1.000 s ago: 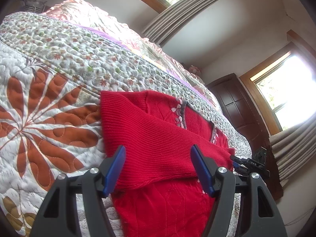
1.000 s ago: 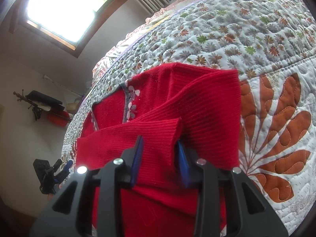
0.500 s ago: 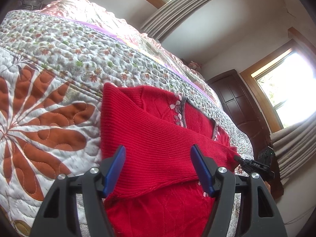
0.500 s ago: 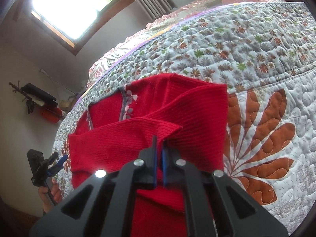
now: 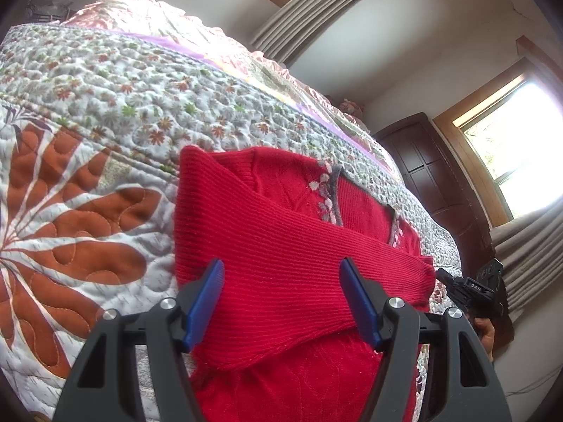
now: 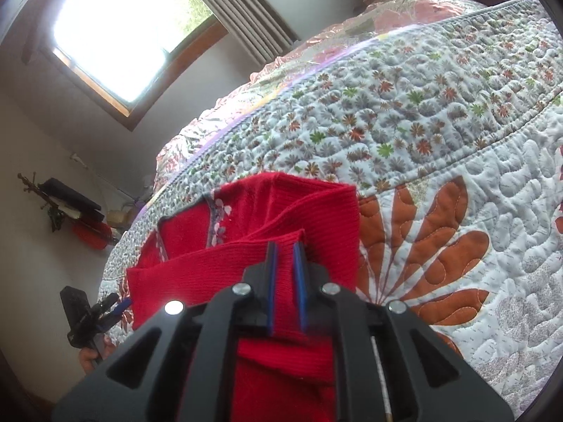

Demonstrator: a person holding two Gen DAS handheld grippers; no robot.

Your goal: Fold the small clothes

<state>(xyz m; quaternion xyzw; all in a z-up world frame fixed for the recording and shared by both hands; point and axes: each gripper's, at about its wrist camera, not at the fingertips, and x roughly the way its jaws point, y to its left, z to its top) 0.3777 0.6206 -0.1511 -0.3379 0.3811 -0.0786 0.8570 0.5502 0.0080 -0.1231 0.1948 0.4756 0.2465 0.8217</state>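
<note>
Red knit sweater (image 5: 281, 256) lay on a floral quilted bedspread (image 5: 105, 112), one ribbed sleeve (image 5: 299, 263) folded across its chest below the grey-trimmed neckline (image 5: 332, 193). Left of it spread the quilt's large orange petal pattern (image 5: 70, 239). The left gripper (image 5: 283, 299) hovered over the folded sleeve with its blue pads (image 5: 206, 299) spread wide, gripping nothing. Further right, a dark wooden door (image 5: 432, 176) stood beside a bright window (image 5: 520, 147). In the right wrist view, the right gripper (image 6: 285, 281) had its jaws drawn narrow, with the sleeve's cuff (image 6: 281, 246) pinched between them, and the sweater (image 6: 246, 232) lay just ahead on the bedspread (image 6: 422, 123).
</note>
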